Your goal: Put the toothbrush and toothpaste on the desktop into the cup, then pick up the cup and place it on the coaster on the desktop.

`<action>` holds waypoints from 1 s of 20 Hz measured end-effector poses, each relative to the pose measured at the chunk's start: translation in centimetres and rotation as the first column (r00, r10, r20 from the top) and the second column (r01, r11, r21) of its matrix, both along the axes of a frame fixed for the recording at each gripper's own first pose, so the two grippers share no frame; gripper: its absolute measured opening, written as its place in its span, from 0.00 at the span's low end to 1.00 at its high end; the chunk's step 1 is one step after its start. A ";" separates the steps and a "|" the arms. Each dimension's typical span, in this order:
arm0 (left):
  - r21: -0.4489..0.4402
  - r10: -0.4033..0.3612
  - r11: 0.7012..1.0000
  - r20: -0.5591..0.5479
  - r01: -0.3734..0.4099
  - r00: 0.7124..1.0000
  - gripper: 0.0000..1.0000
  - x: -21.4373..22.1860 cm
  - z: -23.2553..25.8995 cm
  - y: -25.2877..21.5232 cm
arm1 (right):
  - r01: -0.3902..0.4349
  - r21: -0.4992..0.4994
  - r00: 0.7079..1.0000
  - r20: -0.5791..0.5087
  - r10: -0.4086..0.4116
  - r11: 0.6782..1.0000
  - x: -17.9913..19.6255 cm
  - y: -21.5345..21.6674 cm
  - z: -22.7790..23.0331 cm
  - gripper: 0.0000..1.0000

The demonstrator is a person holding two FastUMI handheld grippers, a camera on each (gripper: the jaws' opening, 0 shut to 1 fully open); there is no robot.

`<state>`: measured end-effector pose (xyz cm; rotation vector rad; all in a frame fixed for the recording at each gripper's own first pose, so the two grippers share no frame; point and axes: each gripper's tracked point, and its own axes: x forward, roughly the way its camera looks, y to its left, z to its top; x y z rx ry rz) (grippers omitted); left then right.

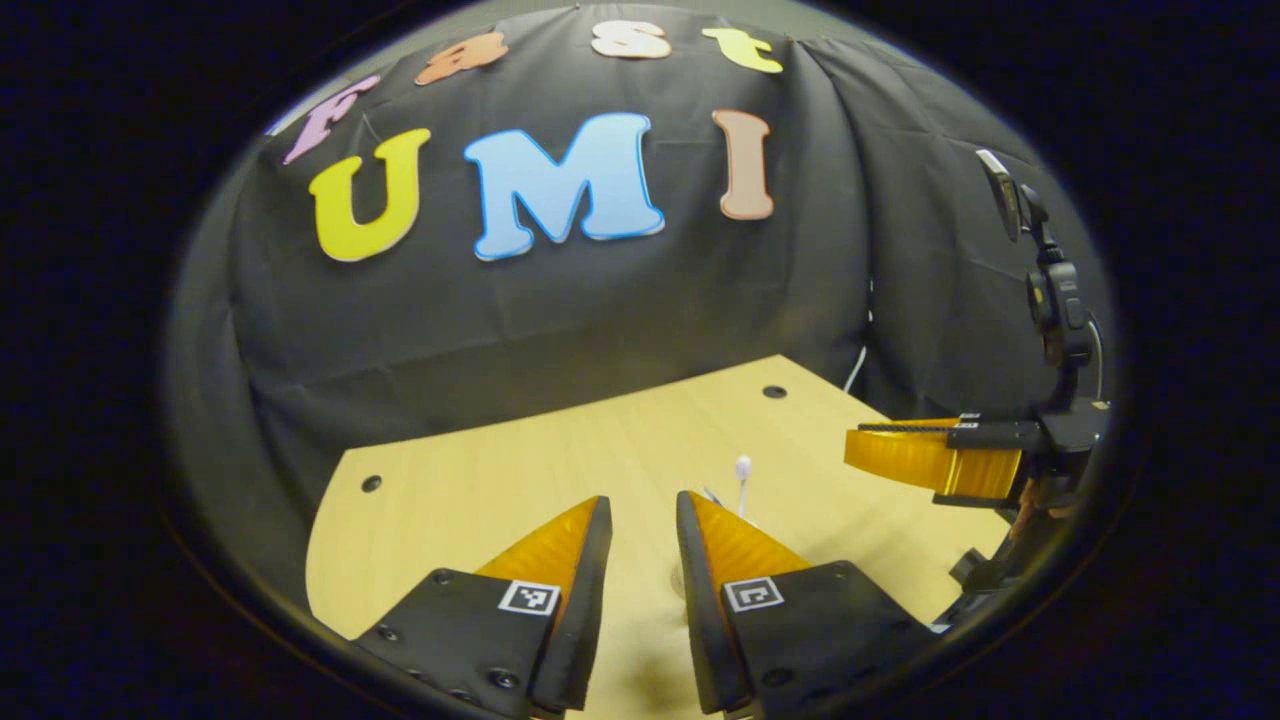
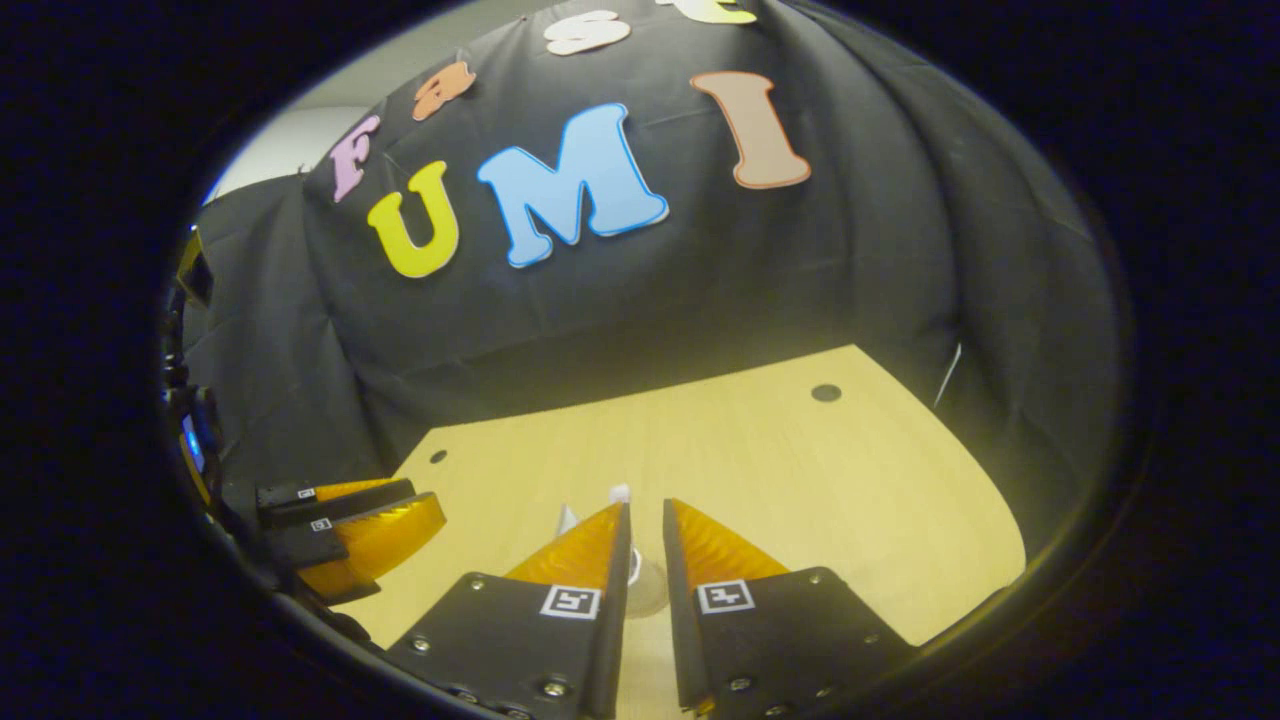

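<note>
Over the desk (image 1: 480, 480), both grippers hang with fingers slightly apart and empty, left gripper (image 1: 645, 520) and right gripper (image 2: 647, 525), the toothbrush (image 1: 742, 480) standing upright in the cup (image 2: 645, 590) below.

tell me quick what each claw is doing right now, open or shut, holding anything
Left claw: open, a gap between its fingers, holding nothing.
Right claw: narrow gap between its fingers, nothing clearly gripped; open or shut cannot be told.
</note>
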<state>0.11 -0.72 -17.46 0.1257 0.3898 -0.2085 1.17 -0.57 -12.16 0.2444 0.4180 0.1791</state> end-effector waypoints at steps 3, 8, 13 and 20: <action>-0.029 0.052 0.998 0.121 -0.049 0.991 0.46 0.3 6.5 0.8 | -0.013 -0.020 0.994 0.104 0.015 1.000 1.4 0.5 4.7 0.21; -0.078 0.120 0.992 0.281 -0.102 0.952 0.46 0.8 14.3 1.9 | 0.018 -0.057 0.976 0.220 -0.005 0.998 2.4 0.2 9.9 0.21; -0.122 0.181 0.982 0.392 -0.144 0.902 0.43 -0.4 18.4 3.3 | 0.049 -0.069 0.954 0.299 -0.026 0.996 3.3 -0.1 12.8 0.21; -0.161 0.266 0.963 0.423 -0.217 0.866 0.43 0.0 20.1 5.2 | 0.041 -0.093 0.930 0.367 -0.004 0.995 3.4 0.9 14.9 0.21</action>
